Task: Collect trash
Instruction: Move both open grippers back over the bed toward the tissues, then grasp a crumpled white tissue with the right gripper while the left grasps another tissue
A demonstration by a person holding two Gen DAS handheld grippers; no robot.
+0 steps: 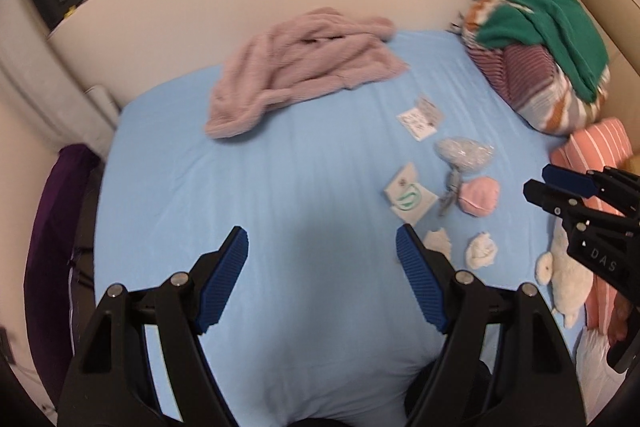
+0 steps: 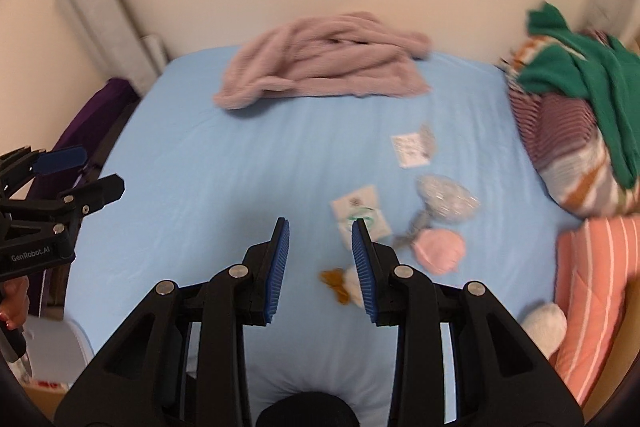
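Left hand-held gripper [image 1: 322, 247] wide open, right hand-held gripper [image 2: 319, 241] part open, both empty over blue bed [image 1: 240, 187]; trash right: pink mask [image 2: 439, 250], crumpled tissue [image 1: 482, 250].

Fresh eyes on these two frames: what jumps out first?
The scatter of trash on the light blue sheet: a pink crumpled wad, a clear plastic bag and a white packet with green print, all toward the right side. Behind it a dusty pink fleece lies heaped by the headboard. Both the left hand-held gripper and right hand-held gripper hang open above the bed.
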